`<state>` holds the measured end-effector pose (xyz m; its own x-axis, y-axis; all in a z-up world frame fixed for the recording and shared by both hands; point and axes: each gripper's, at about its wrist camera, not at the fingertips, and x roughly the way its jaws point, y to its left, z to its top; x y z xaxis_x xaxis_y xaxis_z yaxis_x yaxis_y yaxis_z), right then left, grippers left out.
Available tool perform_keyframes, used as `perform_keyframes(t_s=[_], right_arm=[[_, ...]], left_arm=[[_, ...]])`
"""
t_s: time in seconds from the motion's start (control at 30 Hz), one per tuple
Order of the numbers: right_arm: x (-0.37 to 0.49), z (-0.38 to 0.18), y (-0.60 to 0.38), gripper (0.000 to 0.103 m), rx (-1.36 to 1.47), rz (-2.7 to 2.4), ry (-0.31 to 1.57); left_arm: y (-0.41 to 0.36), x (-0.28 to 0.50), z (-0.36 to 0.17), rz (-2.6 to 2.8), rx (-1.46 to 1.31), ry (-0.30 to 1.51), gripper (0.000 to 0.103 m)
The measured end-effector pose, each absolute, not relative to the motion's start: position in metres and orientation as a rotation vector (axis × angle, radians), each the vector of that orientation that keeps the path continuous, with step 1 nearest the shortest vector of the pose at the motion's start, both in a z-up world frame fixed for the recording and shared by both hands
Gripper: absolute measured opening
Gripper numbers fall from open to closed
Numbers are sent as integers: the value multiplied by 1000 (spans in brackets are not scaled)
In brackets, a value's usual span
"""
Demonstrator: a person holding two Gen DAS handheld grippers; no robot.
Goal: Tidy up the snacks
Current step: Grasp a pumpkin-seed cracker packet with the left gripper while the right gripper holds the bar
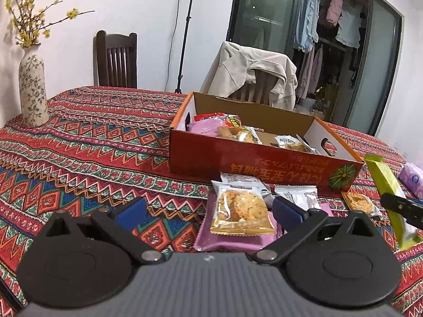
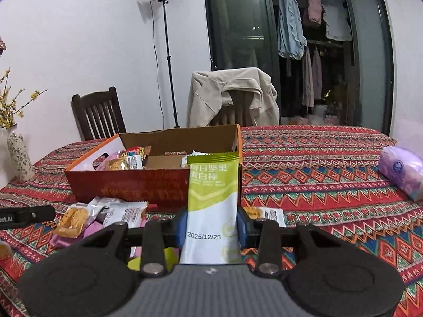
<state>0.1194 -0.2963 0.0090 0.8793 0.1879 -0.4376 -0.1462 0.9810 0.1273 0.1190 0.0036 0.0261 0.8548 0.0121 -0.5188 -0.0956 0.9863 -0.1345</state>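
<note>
A red cardboard box [image 1: 264, 166] [image 2: 127, 185] holds several snack packets on the patterned tablecloth. In front of it lies a pile of loose packets, among them a clear biscuit packet [image 1: 242, 211] [image 2: 72, 219] on a pink packet [image 1: 208, 240]. My left gripper [image 1: 208, 211] stands open just before this pile, nothing between its blue pads. My right gripper [image 2: 211, 227] is shut on a green and white nut bar packet [image 2: 212, 203] [image 1: 388, 192], held upright above the table before the box's right end.
A floral vase [image 1: 33, 89] with yellow blossoms stands at the table's left. A purple tissue pack [image 2: 401, 171] lies at the right. Two chairs [image 2: 99, 113] stand behind the table, one draped with a beige jacket [image 2: 232, 92]. A light stand [image 2: 169, 60] is by the wall.
</note>
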Motion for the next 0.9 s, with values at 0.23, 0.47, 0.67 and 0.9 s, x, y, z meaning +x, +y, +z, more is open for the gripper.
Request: perform_keyframes(t_s=[0.23, 0.47, 0.67, 0.9], right_arm=[[126, -11, -304, 36, 148, 223, 453], [127, -17, -311, 36, 186, 246, 462], [123, -18, -309, 36, 186, 266, 456], [123, -18, -310, 36, 186, 278, 447]], left_arm=[[-1, 122, 30, 98, -125, 544, 103], [-12, 138, 23, 101, -104, 579, 103], [-27, 156, 12, 95, -66, 620, 103], [-29, 167, 3, 25, -85, 666, 59]])
